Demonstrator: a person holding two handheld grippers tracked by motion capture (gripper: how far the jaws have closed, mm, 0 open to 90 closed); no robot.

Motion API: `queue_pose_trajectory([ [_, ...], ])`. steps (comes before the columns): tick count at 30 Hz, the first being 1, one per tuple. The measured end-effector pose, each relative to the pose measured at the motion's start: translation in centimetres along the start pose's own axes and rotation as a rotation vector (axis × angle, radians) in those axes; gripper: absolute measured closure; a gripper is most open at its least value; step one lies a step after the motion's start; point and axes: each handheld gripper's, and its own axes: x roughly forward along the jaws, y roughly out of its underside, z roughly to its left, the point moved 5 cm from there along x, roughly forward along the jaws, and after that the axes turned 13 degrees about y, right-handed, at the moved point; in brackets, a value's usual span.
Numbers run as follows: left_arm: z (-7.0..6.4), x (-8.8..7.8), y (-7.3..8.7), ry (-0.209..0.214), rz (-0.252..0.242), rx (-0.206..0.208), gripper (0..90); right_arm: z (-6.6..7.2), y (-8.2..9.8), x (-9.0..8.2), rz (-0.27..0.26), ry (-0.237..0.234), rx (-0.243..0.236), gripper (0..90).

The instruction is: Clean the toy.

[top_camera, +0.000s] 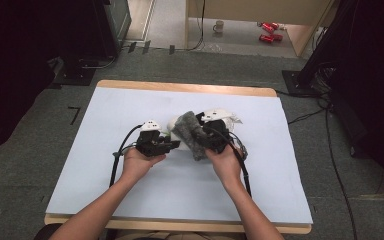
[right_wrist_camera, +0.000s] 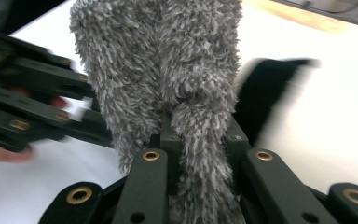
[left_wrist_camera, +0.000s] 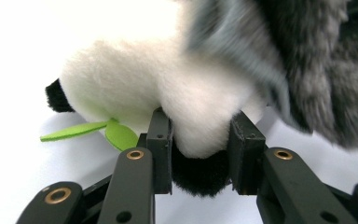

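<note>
Both grips are made — the left claw (left_wrist_camera: 200,140) clenched on the panda plush (left_wrist_camera: 168,98) at mid-worktop (top_camera: 130,110), the right claw (right_wrist_camera: 200,140) on the grey fuzzy cloth (right_wrist_camera: 168,70) beside it — fitting them together seems left.

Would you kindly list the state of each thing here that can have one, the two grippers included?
Left gripper: shut on the panda plush.
Right gripper: shut on the grey fuzzy cloth.
Panda plush: lying on the table, pinched at one limb.
Grey fuzzy cloth: bunched between the jaws, hanging partly over the plush.
Table: covered by a white sheet.
</note>
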Motion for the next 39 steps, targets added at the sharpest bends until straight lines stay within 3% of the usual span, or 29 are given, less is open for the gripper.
queue_pose_trajectory([
  [4,0.1,0.2,0.1,0.014,0.005,0.002,67.0,-2.4,-0.1,-1.2,-0.009,0.001,0.072,78.5],
  [7,0.5,-0.1,0.1,0.017,-0.002,-0.017,66.9,-3.2,-0.3,-1.7,-0.019,0.011,0.089,78.5],
  [13,0.7,-0.1,0.1,0.022,-0.002,-0.014,66.8,-5.1,-0.2,-2.6,-0.026,0.028,0.127,78.7],
  [16,1.0,-0.2,0.1,0.024,-0.006,-0.026,66.8,-6.5,-0.1,-3.2,-0.035,0.063,0.144,78.8],
  [27,0.8,-0.1,0.2,0.025,-0.002,-0.014,66.6,-8.6,0.7,-3.1,-0.022,0.087,0.190,78.8],
  [33,1.1,-0.2,0.3,0.016,0.002,-0.016,66.6,-10.4,1.2,-3.5,-0.008,0.152,0.217,79.2],
  [39,1.2,-0.3,0.2,0.011,-0.010,-0.028,66.4,-9.8,0.4,-4.6,-0.028,0.124,0.212,79.2],
])
